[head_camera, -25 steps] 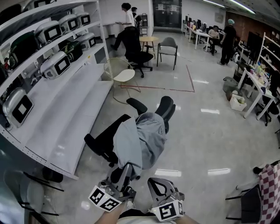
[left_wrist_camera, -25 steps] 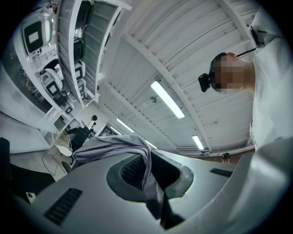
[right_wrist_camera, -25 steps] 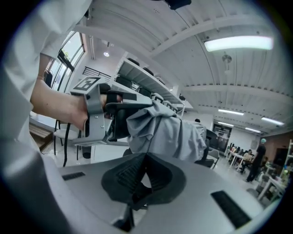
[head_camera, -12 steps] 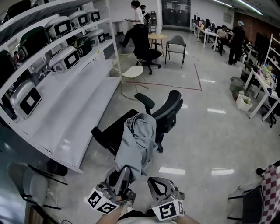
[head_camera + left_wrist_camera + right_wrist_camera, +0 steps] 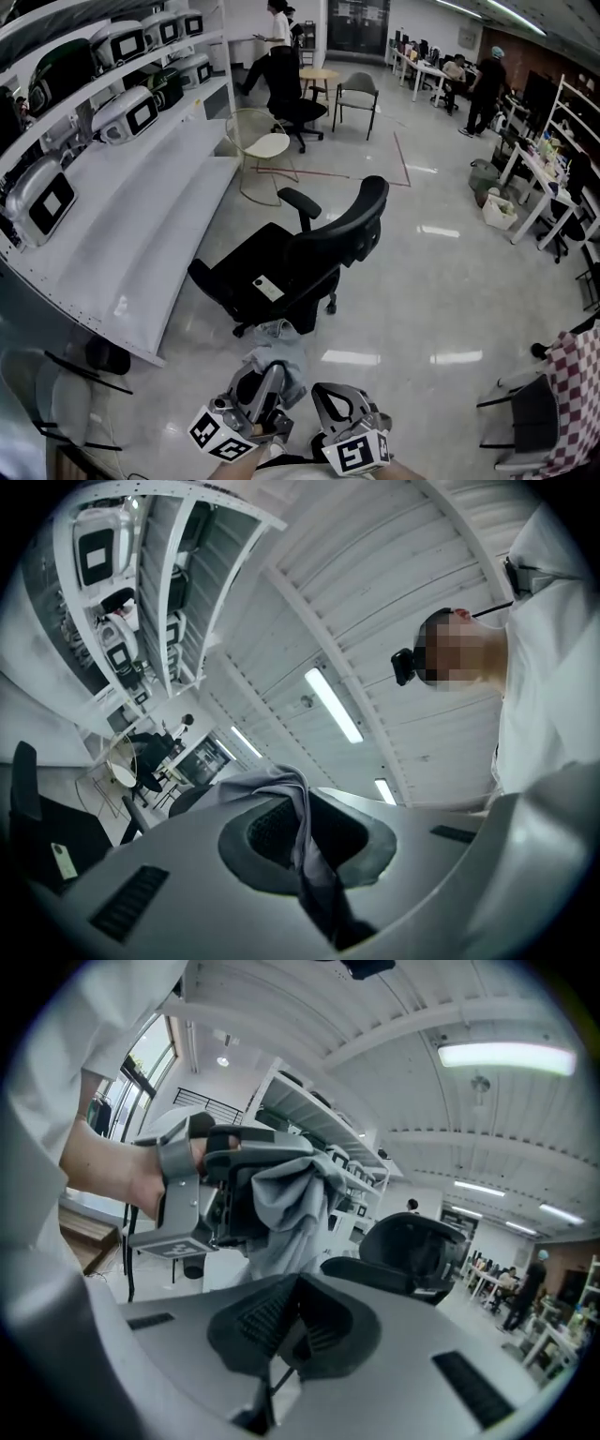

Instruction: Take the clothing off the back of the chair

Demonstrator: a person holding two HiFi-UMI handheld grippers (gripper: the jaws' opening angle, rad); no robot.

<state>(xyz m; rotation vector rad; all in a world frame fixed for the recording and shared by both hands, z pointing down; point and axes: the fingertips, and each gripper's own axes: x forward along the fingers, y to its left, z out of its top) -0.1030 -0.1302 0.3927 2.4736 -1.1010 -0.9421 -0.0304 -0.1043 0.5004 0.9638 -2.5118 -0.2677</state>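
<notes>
Clothing [image 5: 275,345] hangs bunched at bottom centre of the head view, just below the chair [image 5: 319,246], whose back is bare. Left gripper [image 5: 265,386]: fingers [image 5: 187,874] pinched shut on a fold of it. Right gripper [image 5: 342,405]: fingers [image 5: 422,1335] closed together, nothing in them. To do this well: keep the pinch firm and lift so the trailing cloth does not snag the seat edge. Shelf [image 5: 141,216] edge crowds the left of the frame. Open floor [image 5: 441,281] lies to the right of the chair.
</notes>
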